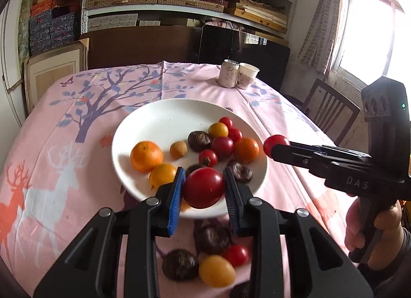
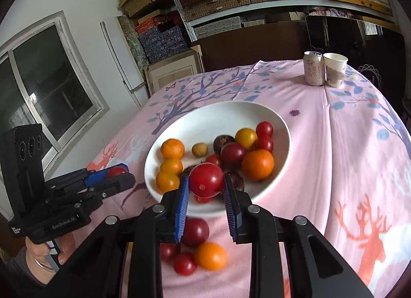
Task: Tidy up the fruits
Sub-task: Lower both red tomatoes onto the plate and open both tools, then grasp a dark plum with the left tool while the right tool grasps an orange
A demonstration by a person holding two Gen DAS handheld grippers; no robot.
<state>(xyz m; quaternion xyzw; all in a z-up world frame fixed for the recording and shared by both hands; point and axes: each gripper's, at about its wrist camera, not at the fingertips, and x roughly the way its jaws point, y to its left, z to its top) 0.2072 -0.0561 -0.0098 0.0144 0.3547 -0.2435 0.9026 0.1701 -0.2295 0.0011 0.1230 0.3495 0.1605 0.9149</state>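
Note:
A white plate (image 1: 143, 120) (image 2: 205, 118) on the pink tablecloth holds oranges, red and yellow tomatoes and dark brown fruits. My left gripper (image 1: 204, 170) hangs over the plate's near rim, shut on a large red tomato (image 1: 203, 187). In the right wrist view it shows at the left (image 2: 127, 173), blue pads around its tomato (image 2: 117, 171). My right gripper (image 2: 206, 177) is shut on another red tomato (image 2: 206, 179) above the near rim. From the left wrist it reaches in from the right (image 1: 272, 149) with its tomato (image 1: 276, 143) at the tip.
Loose fruit lies on the cloth in front of the plate: dark fruits (image 1: 212, 237), a yellow one (image 1: 217, 271), an orange (image 2: 210, 255), small red tomatoes (image 2: 185, 263). A can (image 1: 228, 73) and a paper cup (image 1: 248, 74) stand at the far edge. A wooden chair (image 1: 331, 110) is at the right.

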